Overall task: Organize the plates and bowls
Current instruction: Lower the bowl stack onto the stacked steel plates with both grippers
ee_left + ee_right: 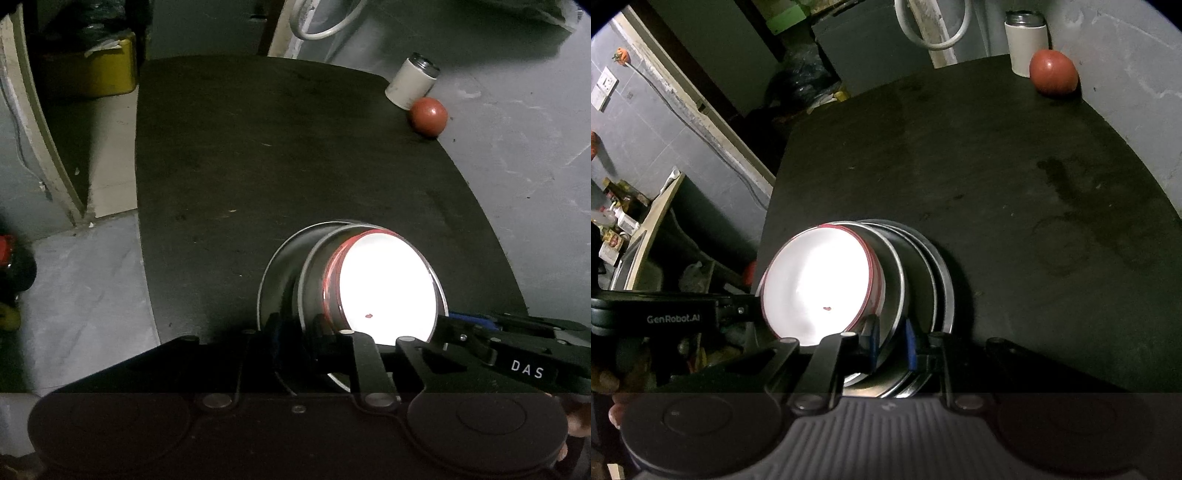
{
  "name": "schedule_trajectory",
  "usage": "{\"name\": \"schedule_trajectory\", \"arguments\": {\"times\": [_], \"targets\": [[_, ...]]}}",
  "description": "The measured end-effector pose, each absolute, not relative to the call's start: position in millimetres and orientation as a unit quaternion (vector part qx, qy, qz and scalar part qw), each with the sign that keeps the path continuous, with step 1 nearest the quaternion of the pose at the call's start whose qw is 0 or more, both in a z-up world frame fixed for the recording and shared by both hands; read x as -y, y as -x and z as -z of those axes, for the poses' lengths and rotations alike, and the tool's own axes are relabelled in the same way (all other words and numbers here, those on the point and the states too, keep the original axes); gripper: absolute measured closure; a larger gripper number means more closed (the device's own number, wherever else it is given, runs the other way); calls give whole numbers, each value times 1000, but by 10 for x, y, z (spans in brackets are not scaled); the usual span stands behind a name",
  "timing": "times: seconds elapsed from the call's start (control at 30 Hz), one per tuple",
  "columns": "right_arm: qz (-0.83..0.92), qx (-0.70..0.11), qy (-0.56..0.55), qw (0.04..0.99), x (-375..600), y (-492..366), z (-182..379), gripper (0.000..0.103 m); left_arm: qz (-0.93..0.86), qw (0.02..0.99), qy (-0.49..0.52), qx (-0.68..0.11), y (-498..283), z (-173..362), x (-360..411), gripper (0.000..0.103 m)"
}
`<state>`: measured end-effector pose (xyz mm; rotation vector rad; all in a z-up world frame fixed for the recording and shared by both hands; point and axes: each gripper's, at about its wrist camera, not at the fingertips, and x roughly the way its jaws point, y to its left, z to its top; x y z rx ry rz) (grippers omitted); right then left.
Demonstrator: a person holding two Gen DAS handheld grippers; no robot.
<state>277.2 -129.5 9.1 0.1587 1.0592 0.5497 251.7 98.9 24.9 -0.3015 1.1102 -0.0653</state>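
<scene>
My stack of dishes [886,280] sits at six o'clock on the table [997,177], a plate [816,280] on top inside a bowl [897,273]. At one o'clock, a canister [1027,48] stands just behind a ball [1053,73].

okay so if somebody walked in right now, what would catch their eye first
The glaring white bowl with a red rim, nested on top of stacked steel dishes near the front edge of the dark table. Both grippers, left gripper and right gripper, clamp the stack's rims. At the far corner sit a red apple and a white can.
</scene>
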Motion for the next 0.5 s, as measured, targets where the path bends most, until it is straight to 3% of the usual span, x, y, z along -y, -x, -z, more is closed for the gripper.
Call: {"name": "schedule_trajectory", "arguments": {"times": [0.17,0.5], "targets": [[-257,-493,-72,828,1287,-2742,-96,81,22,840,140,-523,-2510,-255,-995,77],[-251,-489,-68,833,1303,-2731,-87,73,12,844,134,-519,-2479,-269,-966,76]]}}
